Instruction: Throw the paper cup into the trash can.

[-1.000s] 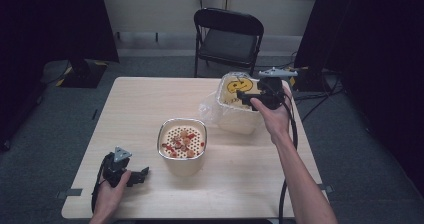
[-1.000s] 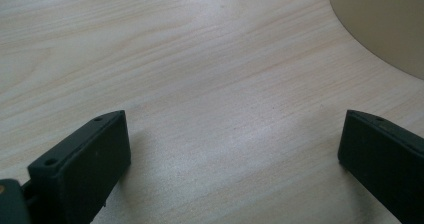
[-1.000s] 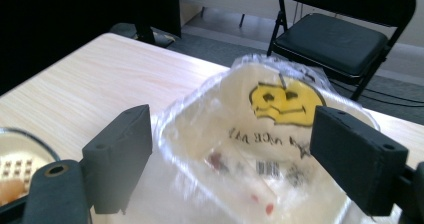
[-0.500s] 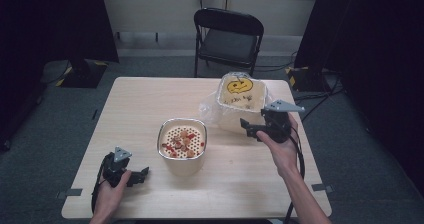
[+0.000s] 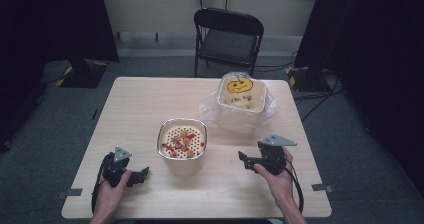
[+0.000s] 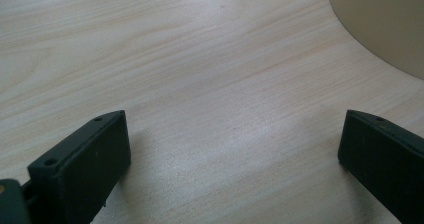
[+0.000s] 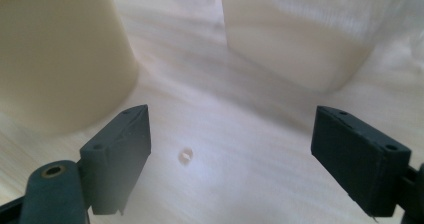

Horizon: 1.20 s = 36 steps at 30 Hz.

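My left gripper (image 5: 141, 174) and right gripper (image 5: 243, 159) both gape wide and empty low over the table (image 5: 140, 109), flanking the cream tub (image 5: 182, 145) of red bits, with the bagged pumpkin-face container (image 5: 241, 98) behind it.

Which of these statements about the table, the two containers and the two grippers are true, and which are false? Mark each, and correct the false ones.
1. Both grippers' jaws stand open. True.
2. The right gripper holds the perforated container. False: it holds nothing.
3. The container with the yellow smiley face sits in clear plastic wrap. True.
4. The left gripper hovers above the folding chair. False: it is low over the table.
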Each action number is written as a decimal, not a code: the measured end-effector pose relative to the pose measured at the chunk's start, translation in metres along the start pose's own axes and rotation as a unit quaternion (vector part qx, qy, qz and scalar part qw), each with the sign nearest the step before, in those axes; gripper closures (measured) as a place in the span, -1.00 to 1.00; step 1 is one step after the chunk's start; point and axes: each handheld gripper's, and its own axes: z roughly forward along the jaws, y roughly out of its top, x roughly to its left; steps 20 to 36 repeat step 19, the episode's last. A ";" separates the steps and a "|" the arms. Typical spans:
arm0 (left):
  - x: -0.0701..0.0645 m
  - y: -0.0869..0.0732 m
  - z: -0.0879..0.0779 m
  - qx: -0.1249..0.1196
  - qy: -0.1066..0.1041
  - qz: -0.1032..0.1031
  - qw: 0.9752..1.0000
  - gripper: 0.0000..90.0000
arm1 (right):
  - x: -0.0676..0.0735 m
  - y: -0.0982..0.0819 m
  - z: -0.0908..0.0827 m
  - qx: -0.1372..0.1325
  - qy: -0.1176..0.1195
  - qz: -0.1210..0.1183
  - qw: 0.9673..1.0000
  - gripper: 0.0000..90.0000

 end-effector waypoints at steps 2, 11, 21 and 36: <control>0.000 0.000 0.000 0.000 0.000 0.000 1.000 -1.00 | 0.000 -0.011 0.003 0.005 -0.011 -0.006 1.000 -0.65; 0.000 0.000 0.000 0.000 0.000 0.000 1.000 -1.00 | -0.015 -0.041 0.019 0.053 -0.022 -0.009 0.998 -0.66; 0.000 0.000 0.000 0.000 0.000 0.000 1.000 -1.00 | -0.018 -0.055 0.027 0.070 -0.041 -0.032 0.996 -0.70; 0.000 0.000 0.000 0.000 0.000 0.000 1.000 -1.00 | -0.018 -0.055 0.027 0.070 -0.041 -0.032 0.996 -0.70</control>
